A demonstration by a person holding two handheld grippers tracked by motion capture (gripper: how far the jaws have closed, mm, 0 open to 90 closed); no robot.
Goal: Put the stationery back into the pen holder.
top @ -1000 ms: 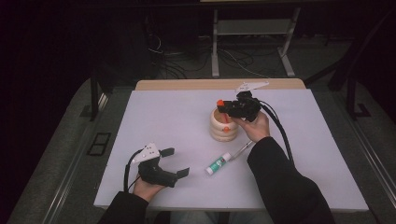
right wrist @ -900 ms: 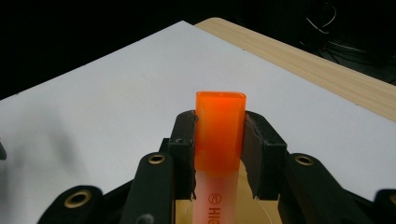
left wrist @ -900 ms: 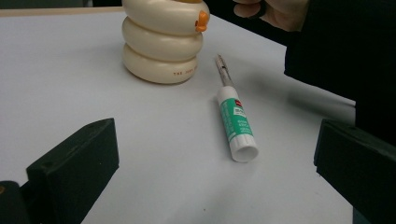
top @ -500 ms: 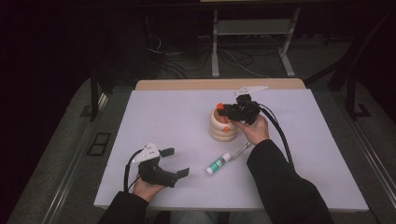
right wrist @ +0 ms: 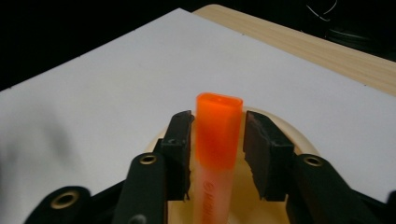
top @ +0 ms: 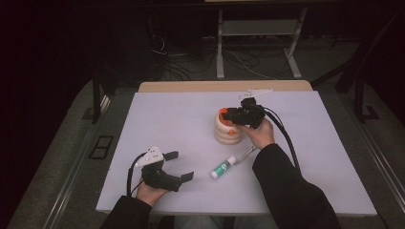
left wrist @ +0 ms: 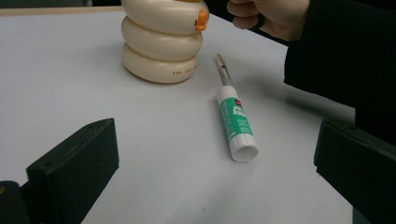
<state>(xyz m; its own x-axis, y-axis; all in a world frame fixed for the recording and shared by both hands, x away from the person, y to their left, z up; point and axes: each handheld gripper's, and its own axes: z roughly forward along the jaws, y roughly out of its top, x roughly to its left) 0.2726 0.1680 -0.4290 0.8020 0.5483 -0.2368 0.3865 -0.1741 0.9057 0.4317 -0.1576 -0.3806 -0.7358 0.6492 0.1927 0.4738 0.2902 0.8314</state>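
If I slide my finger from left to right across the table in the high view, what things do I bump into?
Left tool → glue stick → pen → right hand.

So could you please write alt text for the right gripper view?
An orange highlighter stands in a cream holder, between the jaws of the right claw, which have just been opening. A white table lies beyond.
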